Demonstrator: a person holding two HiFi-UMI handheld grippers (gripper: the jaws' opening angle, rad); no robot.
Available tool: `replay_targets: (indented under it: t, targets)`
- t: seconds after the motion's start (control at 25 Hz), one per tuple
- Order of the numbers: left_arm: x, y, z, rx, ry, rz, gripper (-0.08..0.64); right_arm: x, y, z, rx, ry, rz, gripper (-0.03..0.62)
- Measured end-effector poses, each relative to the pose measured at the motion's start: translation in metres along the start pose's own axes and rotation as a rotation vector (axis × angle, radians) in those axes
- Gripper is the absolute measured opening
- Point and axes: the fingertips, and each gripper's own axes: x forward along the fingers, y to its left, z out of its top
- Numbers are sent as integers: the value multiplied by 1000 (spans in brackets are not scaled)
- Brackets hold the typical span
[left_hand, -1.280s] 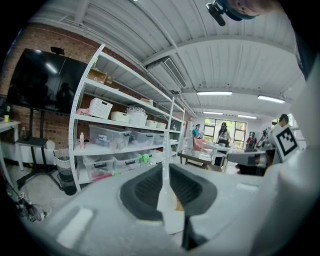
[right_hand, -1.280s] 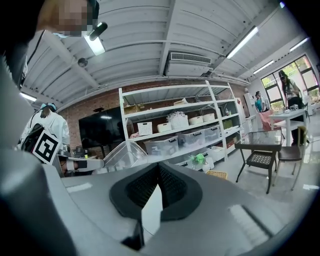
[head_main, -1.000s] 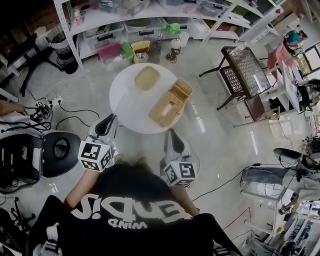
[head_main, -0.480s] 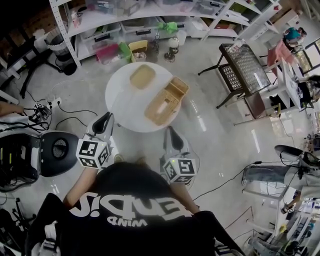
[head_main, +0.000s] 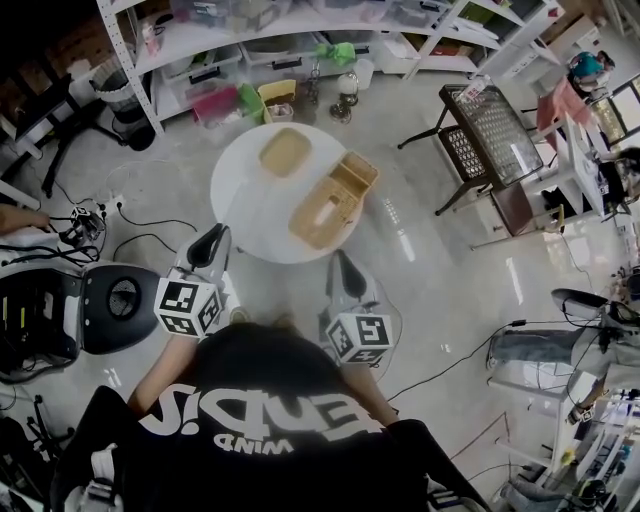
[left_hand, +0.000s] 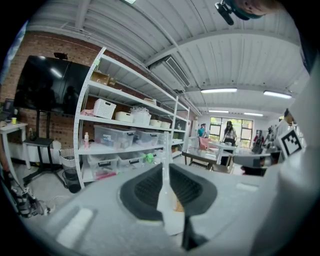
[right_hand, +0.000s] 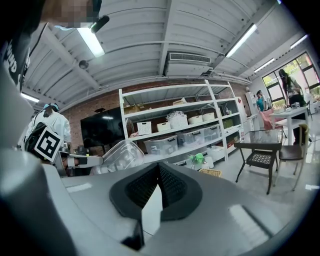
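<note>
Head view has our left gripper (head_main: 213, 243) and right gripper (head_main: 343, 268) low before us, both with jaws pressed together on nothing. Nearest, on the round table (head_main: 238, 215), lies an open tan box (head_main: 327, 203); we judge it light, stiff, best gripped by a side wall.

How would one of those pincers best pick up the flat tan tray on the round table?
Probably by its near rim: the tan tray lies flat on the table, so only its thin edge fits between jaws. Come from the person's side with the left gripper.
</note>
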Motion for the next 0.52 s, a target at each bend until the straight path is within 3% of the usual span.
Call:
replay_targets:
  t: [0.52]
  targets:
    - [3, -2, -5, -5, 1, -4, 40, 0, -2, -5, 6, 2, 1, 0]
